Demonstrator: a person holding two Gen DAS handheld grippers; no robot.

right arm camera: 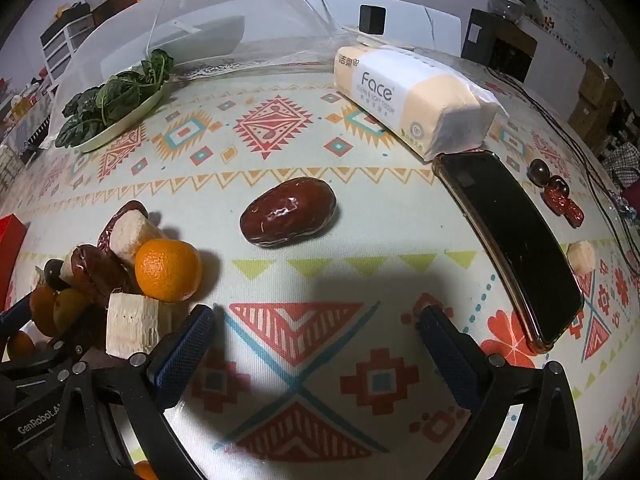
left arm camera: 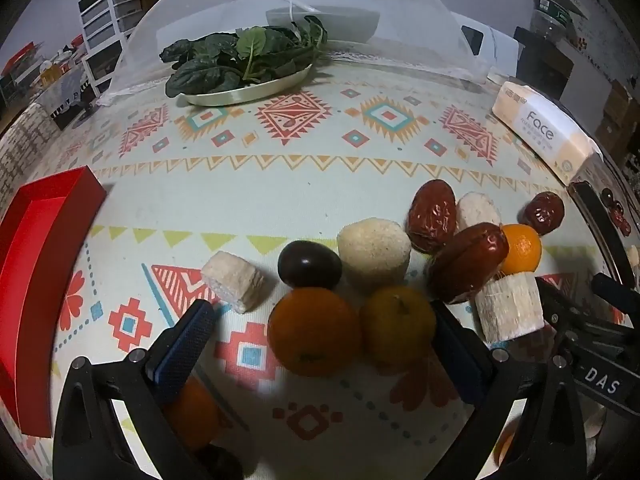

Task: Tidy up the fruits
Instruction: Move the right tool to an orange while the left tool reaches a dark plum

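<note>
My left gripper is open. Two oranges lie between its fingers, with a dark plum just beyond. Pale sugarcane chunks, red dates and another orange cluster further on. A red box stands at the left. My right gripper is open and empty above the cloth. A lone red date lies ahead of it. The fruit cluster with an orange and a sugarcane chunk sits at its left.
A plate of spinach sits under a mesh food cover at the back. A tissue pack and a black phone lie to the right. Small dates and a sugarcane piece lie beyond the phone.
</note>
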